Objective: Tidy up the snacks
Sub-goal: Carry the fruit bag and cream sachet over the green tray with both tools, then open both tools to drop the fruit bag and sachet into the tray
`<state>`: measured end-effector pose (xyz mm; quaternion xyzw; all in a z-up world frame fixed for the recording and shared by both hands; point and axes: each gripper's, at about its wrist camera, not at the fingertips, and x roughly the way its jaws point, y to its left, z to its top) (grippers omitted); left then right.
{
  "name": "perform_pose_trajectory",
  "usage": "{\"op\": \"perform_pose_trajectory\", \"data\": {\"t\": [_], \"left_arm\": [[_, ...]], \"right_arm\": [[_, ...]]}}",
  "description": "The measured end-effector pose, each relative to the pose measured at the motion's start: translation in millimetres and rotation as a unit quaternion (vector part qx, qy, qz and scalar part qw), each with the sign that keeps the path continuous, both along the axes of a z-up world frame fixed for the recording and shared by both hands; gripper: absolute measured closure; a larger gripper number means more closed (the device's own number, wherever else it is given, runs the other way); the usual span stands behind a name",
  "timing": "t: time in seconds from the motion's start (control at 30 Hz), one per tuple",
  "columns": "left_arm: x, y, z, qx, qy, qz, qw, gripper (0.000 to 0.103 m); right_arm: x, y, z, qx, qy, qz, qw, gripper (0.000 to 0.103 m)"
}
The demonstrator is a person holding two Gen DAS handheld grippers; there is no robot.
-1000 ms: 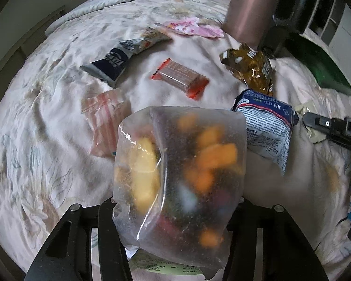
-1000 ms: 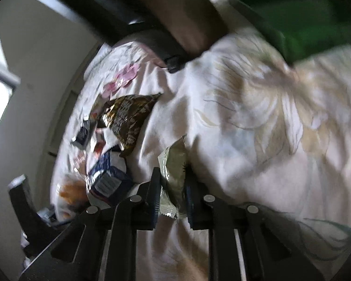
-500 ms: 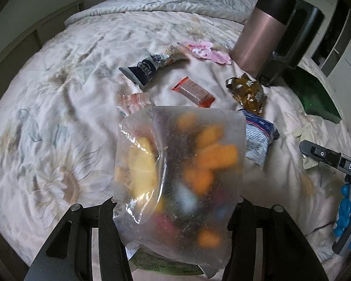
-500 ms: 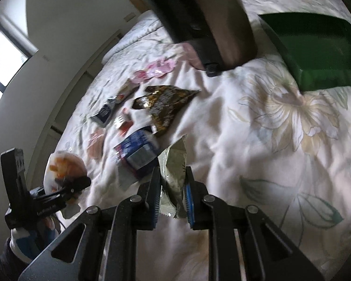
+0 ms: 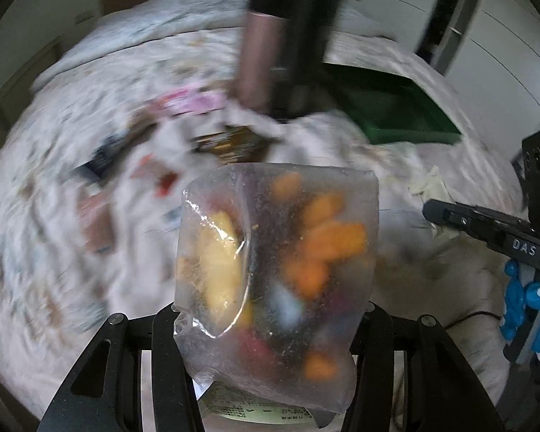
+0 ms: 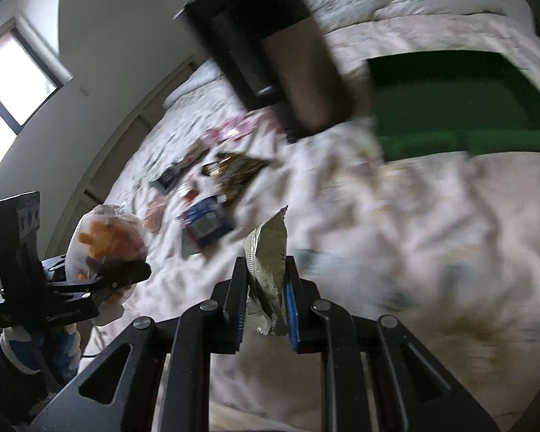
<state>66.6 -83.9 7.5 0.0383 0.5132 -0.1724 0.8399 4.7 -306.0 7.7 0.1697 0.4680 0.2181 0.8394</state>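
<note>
My left gripper (image 5: 266, 320) is shut on a clear bag of orange and yellow snacks (image 5: 280, 262) and holds it above the bed; the bag also shows in the right wrist view (image 6: 106, 237). My right gripper (image 6: 264, 280) is shut on a small olive-green packet (image 6: 268, 262), lifted off the bed; it shows at the right of the left wrist view (image 5: 486, 230). Several snack packets lie on the bed: a blue one (image 6: 207, 223), a brown-gold one (image 6: 234, 171), a pink one (image 5: 190, 102). A green tray (image 6: 450, 108) sits on the bed at the far right.
A tall pink-brown tumbler with a dark lid (image 5: 266, 54) stands on the floral bedspread (image 6: 432, 234) between the packets and the tray. A window (image 6: 14, 79) and wall lie to the left. Both views are blurred by motion.
Both grippers have risen with their loads and swung toward the green tray. The olive packet has left the bedspread. The scene has shifted left and blurred in both views.
</note>
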Motion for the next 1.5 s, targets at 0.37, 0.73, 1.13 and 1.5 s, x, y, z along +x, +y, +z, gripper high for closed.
{"op": "perform_pose_trajectory", "data": {"t": [0.37, 0.73, 1.13, 1.5], "left_arm": [[77.8, -169.6, 16.0, 0.015, -0.030, -0.112, 0.9932, 0.059], [206.6, -271.2, -21.2, 0.067, -0.043, -0.096, 0.9922, 0.059], [217.7, -274.2, -68.5, 0.082, -0.024, -0.076, 0.9935, 0.059], [212.2, -274.0, -68.6, 0.088, -0.026, -0.066, 0.9936, 0.055]], "right_arm": [[48.0, -158.7, 9.9, -0.071, -0.026, -0.115, 0.990, 0.103], [179.6, -221.5, -20.1, -0.153, -0.016, -0.152, 0.976, 0.103], [191.9, -229.3, -58.1, -0.203, -0.008, -0.155, 0.967, 0.103], [185.0, -224.7, -57.0, -0.216, -0.002, -0.163, 0.963, 0.103]]}}
